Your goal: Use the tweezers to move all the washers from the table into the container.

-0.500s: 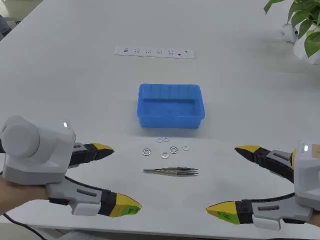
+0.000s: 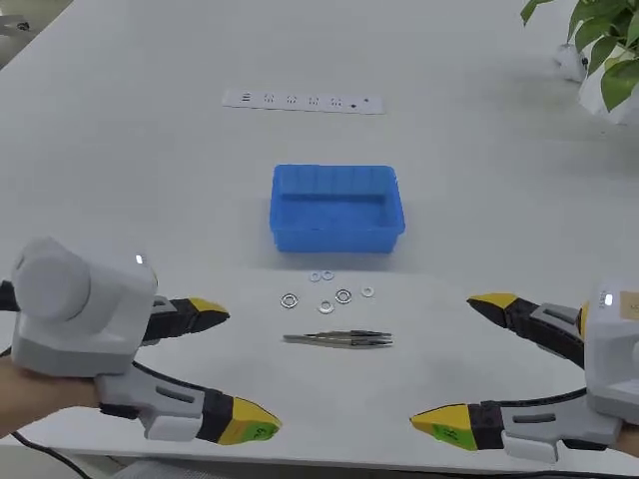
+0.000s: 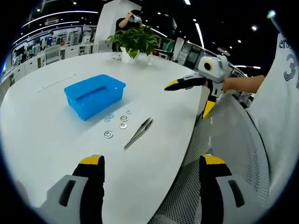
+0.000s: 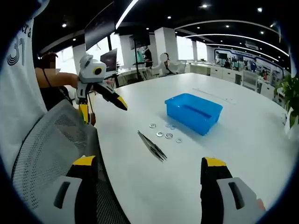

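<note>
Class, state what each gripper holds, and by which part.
Nothing is held: the left gripper and right gripper are open and empty; the slim metal tweezers lie on the white table.

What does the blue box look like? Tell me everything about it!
The blue box is a shallow rectangle with an open top, rounded corners and a flat rim. It looks like plastic. Faint ribs run along its inner back wall, and its inside looks empty. It sits flat on the white table. The washers lie just in front of it, not touching, and the tweezers lie nearer still. Only the table touches it.
</note>
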